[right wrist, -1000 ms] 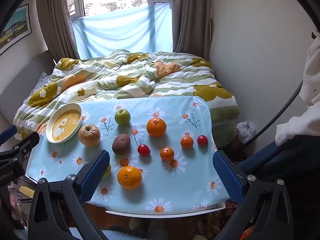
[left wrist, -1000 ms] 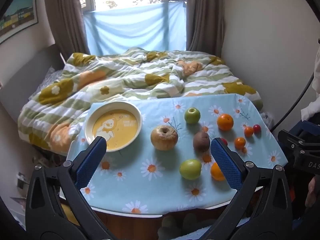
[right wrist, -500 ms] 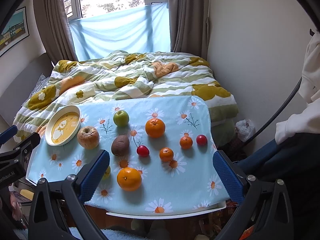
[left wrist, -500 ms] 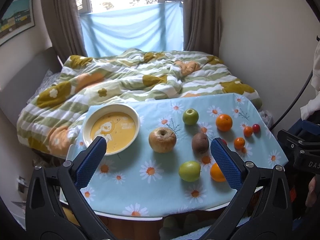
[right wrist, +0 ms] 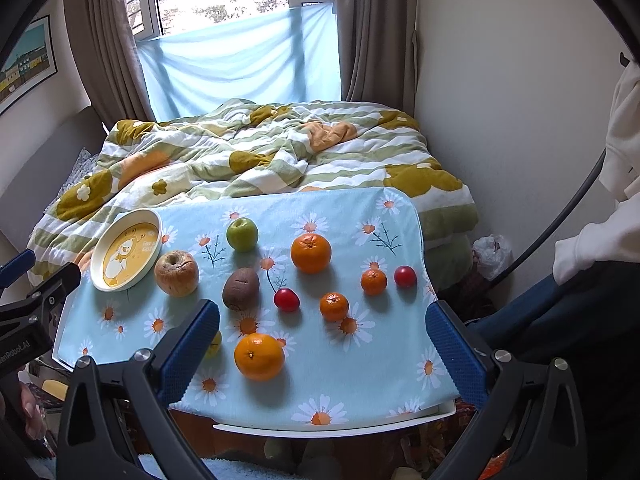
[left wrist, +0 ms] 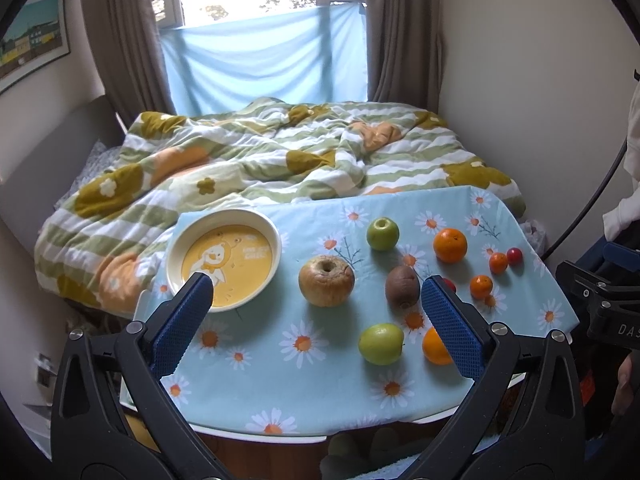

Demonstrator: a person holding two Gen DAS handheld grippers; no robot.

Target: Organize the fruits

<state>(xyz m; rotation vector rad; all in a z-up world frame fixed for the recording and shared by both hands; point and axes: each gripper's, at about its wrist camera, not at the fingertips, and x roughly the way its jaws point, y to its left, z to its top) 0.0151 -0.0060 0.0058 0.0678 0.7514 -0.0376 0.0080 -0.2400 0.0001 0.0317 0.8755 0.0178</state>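
Fruits lie loose on a blue daisy cloth [left wrist: 312, 364] over a small table. A yellow bear plate [left wrist: 224, 258] sits at the far left, empty; it also shows in the right wrist view [right wrist: 126, 254]. Near it are a wrinkled brown apple [left wrist: 326, 280], a kiwi [left wrist: 402, 286], two green apples [left wrist: 383, 233] [left wrist: 380, 344], two oranges [right wrist: 311, 253] [right wrist: 259, 356], small mandarins [right wrist: 334, 306] and red fruits [right wrist: 286, 299]. My left gripper [left wrist: 316, 300] is open and empty above the table's front. My right gripper [right wrist: 322, 322] is open and empty over the front right.
A bed with a striped green and orange duvet [left wrist: 280, 160] lies right behind the table. A wall [right wrist: 500, 120] stands to the right. The person's white sleeve [right wrist: 600, 232] and dark legs are at the right edge. The table's white front edge [right wrist: 320, 426] is close below me.
Both grippers have drifted slightly, so the table and fruits sit a little to the left in the views. Both stay open. No fruit has moved.
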